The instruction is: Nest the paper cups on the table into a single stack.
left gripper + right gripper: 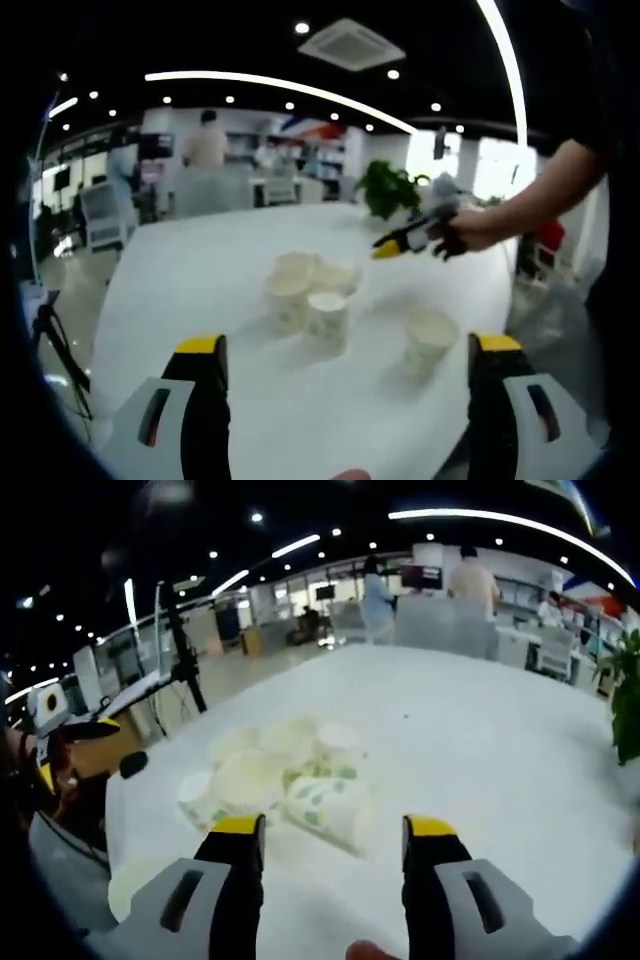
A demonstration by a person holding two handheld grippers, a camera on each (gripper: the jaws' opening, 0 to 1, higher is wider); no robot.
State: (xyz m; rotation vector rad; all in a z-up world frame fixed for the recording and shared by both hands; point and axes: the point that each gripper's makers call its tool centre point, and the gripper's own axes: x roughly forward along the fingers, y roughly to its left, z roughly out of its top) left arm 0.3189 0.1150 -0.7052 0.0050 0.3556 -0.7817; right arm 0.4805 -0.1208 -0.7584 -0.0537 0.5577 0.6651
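Right now the paper cups sit upright in a loose cluster [310,285] on the white counter [200,270] in the left gripper view — several crowded together, and one cup [430,342] apart from them toward the right. The left gripper [347,360] hangs above the near edge with its yellow-tipped fingers [200,346] wide apart, nothing between them. Across the counter the right gripper [408,238] is held in a person's hand [470,232], beside a potted plant [388,188]; whether it is spread or closed cannot be told there.

In the right gripper view the right gripper [334,840] has its fingers [236,826] apart and empty, pointing at the cup cluster [285,775] — the nearest cup [330,808], printed with green leaves, looks tilted just beyond the fingertips.
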